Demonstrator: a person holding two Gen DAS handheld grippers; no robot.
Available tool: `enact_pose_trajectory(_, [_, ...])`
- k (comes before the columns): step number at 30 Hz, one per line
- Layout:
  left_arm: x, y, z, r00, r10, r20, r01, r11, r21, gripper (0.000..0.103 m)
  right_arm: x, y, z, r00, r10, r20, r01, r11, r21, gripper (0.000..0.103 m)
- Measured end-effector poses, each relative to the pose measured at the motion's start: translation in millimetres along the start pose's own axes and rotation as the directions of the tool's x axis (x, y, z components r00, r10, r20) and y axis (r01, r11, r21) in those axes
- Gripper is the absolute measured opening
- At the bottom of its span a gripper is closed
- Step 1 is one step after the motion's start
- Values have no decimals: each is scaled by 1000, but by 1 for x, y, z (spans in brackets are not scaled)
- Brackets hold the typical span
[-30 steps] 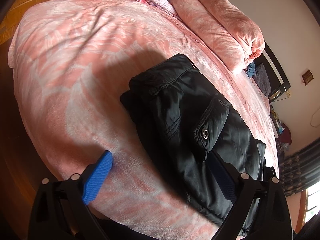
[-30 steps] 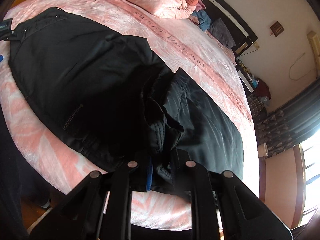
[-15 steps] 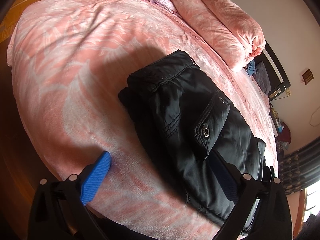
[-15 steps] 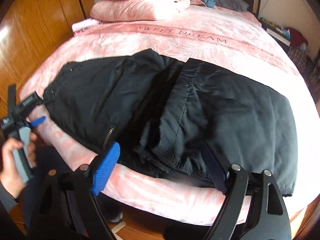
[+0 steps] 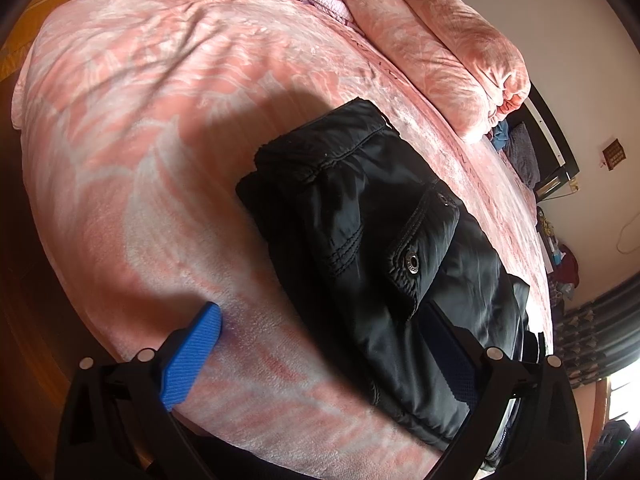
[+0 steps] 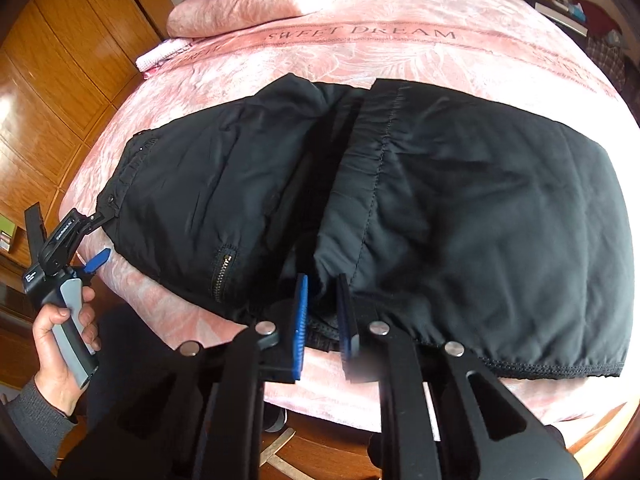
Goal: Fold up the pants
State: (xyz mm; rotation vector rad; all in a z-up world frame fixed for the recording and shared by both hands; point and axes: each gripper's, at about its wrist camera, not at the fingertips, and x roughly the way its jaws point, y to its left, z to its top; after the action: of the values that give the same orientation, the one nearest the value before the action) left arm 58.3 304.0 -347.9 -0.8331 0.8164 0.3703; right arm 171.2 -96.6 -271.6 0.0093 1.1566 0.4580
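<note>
Place: home bedroom
Bed: pink fleece bedspread (image 6: 400,56) lettered "SWEET DREAM"
Bedding: folded pink plush quilt (image 5: 440,52) stacked at the head
Storage: orange-brown wooden panelled wardrobe (image 6: 52,92) beside the bed

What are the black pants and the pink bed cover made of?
The black pants look like smooth, slightly shiny synthetic cloth, maybe nylon: light glints off the creases, with a metal snap and zipper. The pink bed cover looks like soft, fuzzy fleece or plush, matte with a brushed nap.
</note>
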Motion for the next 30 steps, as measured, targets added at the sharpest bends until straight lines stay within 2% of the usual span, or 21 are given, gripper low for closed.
enact_pose_trajectory(5, [0,1,-1,1000,-1,-1,1,1000,-6,99,-13,11,4,999,32,23,-31,999,-24,12])
enact_pose_trajectory(8, [2,-1,0,1000,2,-5,-2,1000,-5,99,4,5,0,999,31,-37,-32,999,-18,13])
enact_pose_trajectory(11, [4,2,4,1000,-18,-26,17,1000,-23,99,13,5,-1,997,25,-66,-28,998,-49,20])
enact_pose_trajectory(13, [3,9,10,997,-58,-42,55,997,-55,99,11,9,3,995,50,-91,-57,995,-77,39])
enact_pose_trajectory(14, [2,13,13,996,-76,-54,72,995,-67,99,6,11,7,993,64,-98,-73,993,-92,53])
enact_pose_trajectory(16, [0,22,19,992,-106,-70,99,989,-107,99,-5,16,18,991,81,-104,-95,986,-137,56])
enact_pose_trajectory(18, [-1,33,25,984,-160,-80,143,972,-188,99,-16,18,36,983,133,-125,-152,977,-152,63])
enact_pose_trajectory(21, [2,44,37,968,-235,-87,205,941,-269,99,-26,23,72,968,198,-153,-223,960,-169,67])
enact_pose_trajectory(22, [6,46,41,957,-269,-105,228,927,-297,99,-26,27,85,960,221,-172,-250,953,-171,69])
enact_pose_trajectory(23, [12,49,45,944,-306,-123,252,909,-332,99,-26,31,99,951,243,-192,-277,945,-174,76])
enact_pose_trajectory(25, [20,53,51,922,-364,-132,290,875,-388,99,-22,45,125,938,264,-224,-309,930,-199,79])
enact_pose_trajectory(28, [36,56,55,907,-390,-161,289,852,-436,99,-8,76,161,919,273,-285,-345,906,-245,85])
enact_pose_trajectory(30, [42,55,56,904,-390,-176,282,852,-440,99,8,99,182,901,283,-329,-376,887,-268,86])
